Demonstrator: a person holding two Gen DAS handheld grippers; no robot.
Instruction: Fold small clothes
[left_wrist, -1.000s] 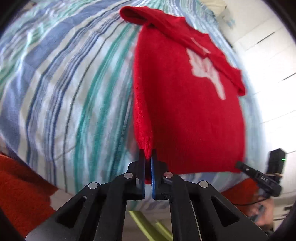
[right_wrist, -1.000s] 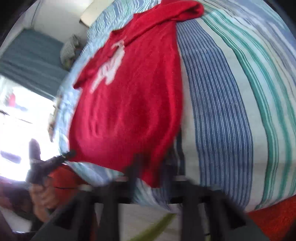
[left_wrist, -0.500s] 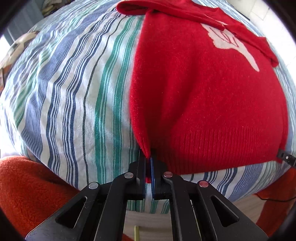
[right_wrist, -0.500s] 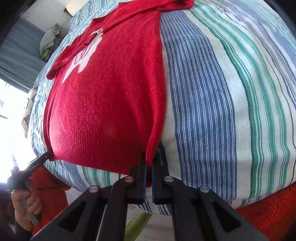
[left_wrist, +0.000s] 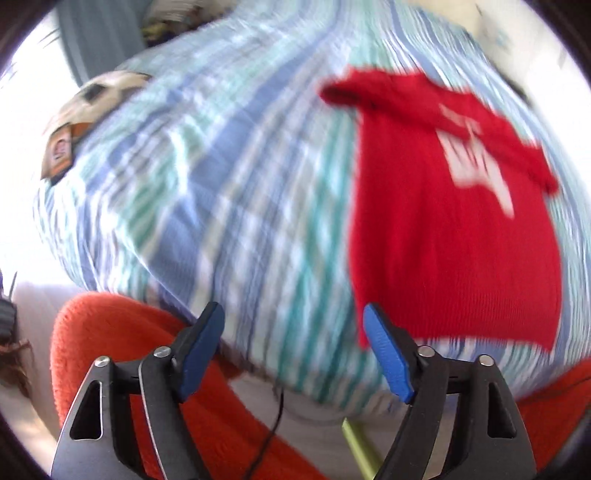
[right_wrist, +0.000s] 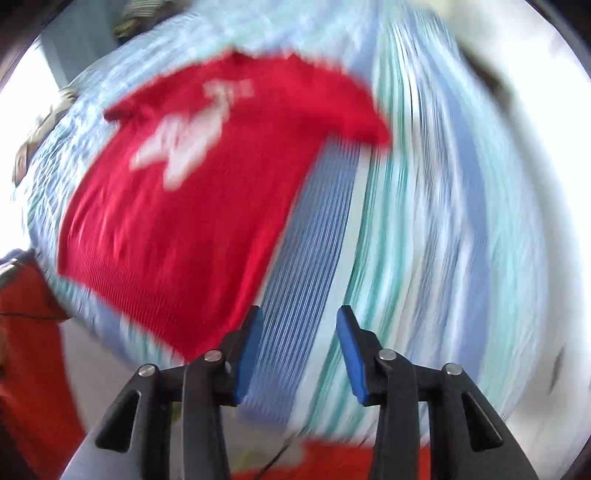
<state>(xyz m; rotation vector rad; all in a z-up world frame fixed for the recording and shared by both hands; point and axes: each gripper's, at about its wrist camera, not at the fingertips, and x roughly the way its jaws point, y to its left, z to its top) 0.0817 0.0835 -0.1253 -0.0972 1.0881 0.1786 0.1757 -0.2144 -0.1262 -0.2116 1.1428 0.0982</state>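
A small red knit sweater (left_wrist: 450, 236) with a white print lies flat on the striped bedsheet (left_wrist: 229, 192), its hem toward me. It also shows in the right wrist view (right_wrist: 184, 206). My left gripper (left_wrist: 295, 347) is open and empty, just left of the sweater's near left hem corner. My right gripper (right_wrist: 299, 343) is open and empty, just right of the near right hem corner, over the blue stripes of the bedsheet (right_wrist: 424, 221). Both views are motion-blurred.
An orange fleece blanket (left_wrist: 110, 354) hangs below the bed's near edge, with a thin black cable (left_wrist: 273, 424) across it. A printed bag or pillow (left_wrist: 85, 107) lies at the bed's far left. A yellow-green strip (left_wrist: 358, 450) shows on the floor.
Both grippers have opened and let go of the sweater's hem corners. Both have pulled back and swung outward, the left to the left and the right to the right. The sweater now lies on the bed.
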